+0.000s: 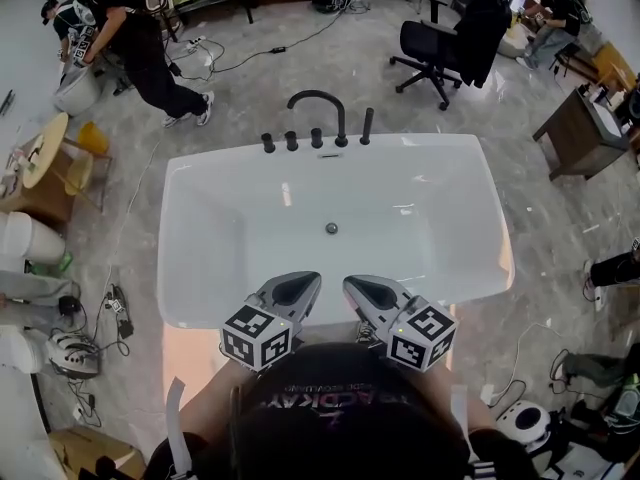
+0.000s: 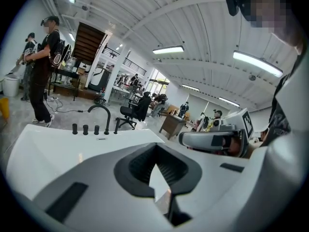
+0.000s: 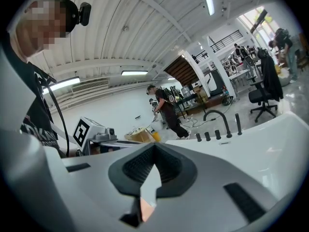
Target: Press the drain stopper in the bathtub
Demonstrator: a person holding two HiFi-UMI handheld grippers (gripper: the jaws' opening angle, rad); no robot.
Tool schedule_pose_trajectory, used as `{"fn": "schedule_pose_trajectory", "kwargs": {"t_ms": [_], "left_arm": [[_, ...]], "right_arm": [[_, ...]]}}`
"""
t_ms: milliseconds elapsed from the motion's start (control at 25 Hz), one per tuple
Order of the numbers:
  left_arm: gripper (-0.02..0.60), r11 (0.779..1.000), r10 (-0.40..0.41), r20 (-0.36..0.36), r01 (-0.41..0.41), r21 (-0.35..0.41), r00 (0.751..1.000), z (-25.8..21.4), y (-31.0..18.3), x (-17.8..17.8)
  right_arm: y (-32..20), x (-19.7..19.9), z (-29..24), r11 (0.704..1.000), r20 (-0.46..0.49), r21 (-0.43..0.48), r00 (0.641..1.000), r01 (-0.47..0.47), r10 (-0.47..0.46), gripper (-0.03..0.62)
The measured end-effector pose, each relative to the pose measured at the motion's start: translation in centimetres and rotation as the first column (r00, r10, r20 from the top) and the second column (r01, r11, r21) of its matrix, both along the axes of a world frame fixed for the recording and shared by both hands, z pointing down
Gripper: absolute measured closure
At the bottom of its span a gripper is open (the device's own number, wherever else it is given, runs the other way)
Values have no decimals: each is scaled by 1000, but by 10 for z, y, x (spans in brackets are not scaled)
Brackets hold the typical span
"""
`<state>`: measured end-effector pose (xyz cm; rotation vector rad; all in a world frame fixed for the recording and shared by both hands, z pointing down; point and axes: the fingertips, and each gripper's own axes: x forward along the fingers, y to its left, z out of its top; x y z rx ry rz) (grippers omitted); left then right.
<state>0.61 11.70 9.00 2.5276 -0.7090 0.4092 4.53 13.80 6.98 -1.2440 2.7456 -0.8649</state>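
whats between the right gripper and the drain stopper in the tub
Nothing: in the head view, only bare white bathtub surface lies between the right gripper and the drain stopper.

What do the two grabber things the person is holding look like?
The left gripper and right gripper are pale grey and pointed, with dark ribbed padding inside the jaws. Each carries a white cube with black square markers. The person wears a black top with lettering.
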Motion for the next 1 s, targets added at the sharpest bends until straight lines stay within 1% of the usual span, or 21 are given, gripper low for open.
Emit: {"fn": "schedule_pose_trajectory", "kwargs": {"t_ms": [160,440,1000], "left_arm": [[574,999,-27,-1,27,-21,1000,3,-1,-7],[574,999,-42,-3,42,-21,999,3,-4,-8],[572,999,-31,-14,30,-25,999,1,-9,-6]], "right_arm": [[-1,-2,0,1000,4,0,1000,7,-7,582],[-1,-1,1,1000,4,-1,1000,10,-10,582],[-5,0,0,1000,-5,1,1000,-5,5,582]]}}
